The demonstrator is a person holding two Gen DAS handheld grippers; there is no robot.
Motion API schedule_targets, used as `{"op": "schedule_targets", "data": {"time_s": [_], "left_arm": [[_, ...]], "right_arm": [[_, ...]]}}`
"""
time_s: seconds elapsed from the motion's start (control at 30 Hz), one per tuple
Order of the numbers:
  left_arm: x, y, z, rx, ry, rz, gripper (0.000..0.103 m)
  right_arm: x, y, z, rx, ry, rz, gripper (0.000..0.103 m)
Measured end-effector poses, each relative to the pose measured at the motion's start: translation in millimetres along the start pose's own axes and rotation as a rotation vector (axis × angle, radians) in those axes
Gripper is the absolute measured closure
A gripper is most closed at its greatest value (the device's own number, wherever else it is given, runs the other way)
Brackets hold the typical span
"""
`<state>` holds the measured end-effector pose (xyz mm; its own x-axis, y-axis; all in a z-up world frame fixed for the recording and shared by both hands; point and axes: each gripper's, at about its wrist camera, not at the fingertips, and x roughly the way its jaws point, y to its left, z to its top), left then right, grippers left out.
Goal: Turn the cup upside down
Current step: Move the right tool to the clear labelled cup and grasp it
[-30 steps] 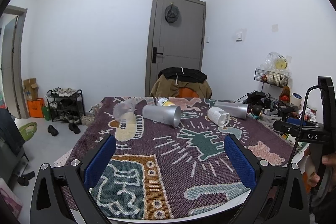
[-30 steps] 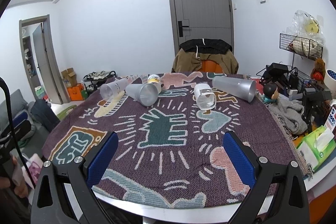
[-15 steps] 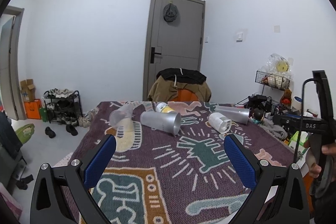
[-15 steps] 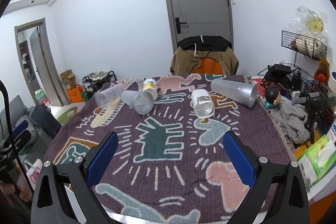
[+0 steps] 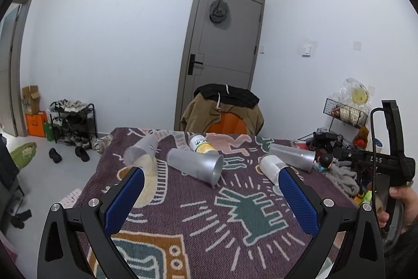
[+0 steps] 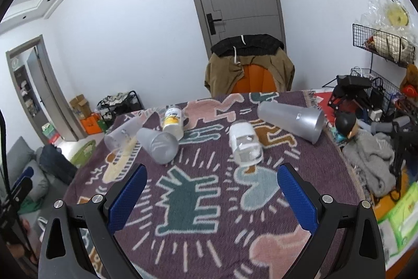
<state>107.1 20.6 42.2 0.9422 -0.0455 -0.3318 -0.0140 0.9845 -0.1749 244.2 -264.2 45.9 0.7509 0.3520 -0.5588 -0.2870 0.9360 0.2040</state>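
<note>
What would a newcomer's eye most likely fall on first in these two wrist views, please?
Probably the bold cartoon-figure tablecloth and the cups lying toppled on it: a large frosted cup at the far right, a white-sleeved cup in the middle, two frosted cups and a yellow-labelled cup at the left. Next, the open blue-padded right gripper and left gripper in the foreground, holding nothing.

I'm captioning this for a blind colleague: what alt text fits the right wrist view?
Open right gripper hovers over a patterned tablecloth where five cups lie on their sides, the white-sleeved cup nearest; chair and door behind.
</note>
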Motion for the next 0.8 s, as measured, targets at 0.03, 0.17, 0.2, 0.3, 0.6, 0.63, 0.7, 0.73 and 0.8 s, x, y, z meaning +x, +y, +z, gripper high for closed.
{"op": "schedule_targets", "data": {"time_s": [0.03,0.17,0.2,0.3,0.6,0.63,0.7,0.73,0.8], "left_arm": [[4,0,2,-0.005,0.003,-0.001,0.000],[20,0,7,-0.025,0.019,0.005,0.000],[26,0,8,-0.031,0.027,0.006,0.000],[43,4,10,-0.051,0.056,0.023,0.000],[87,28,7,-0.155,0.130,0.083,0.000],[92,31,5,-0.165,0.138,0.086,0.000],[100,36,0,-0.180,0.158,0.093,0.000],[104,36,-2,-0.185,0.168,0.097,0.000],[112,39,-8,-0.193,0.189,0.106,0.000]], "right_arm": [[6,-2,4,0.004,0.011,-0.002,0.002],[32,-9,21,0.006,0.054,-0.013,0.002],[39,-11,25,0.001,0.065,-0.018,0.002],[61,-15,33,-0.022,0.108,-0.030,0.002],[131,-22,32,-0.094,0.226,-0.073,0.002],[140,-23,31,-0.101,0.243,-0.081,0.002],[156,-25,29,-0.113,0.271,-0.092,0.002],[163,-26,29,-0.119,0.282,-0.099,0.002],[178,-27,29,-0.134,0.302,-0.113,0.002]]}}
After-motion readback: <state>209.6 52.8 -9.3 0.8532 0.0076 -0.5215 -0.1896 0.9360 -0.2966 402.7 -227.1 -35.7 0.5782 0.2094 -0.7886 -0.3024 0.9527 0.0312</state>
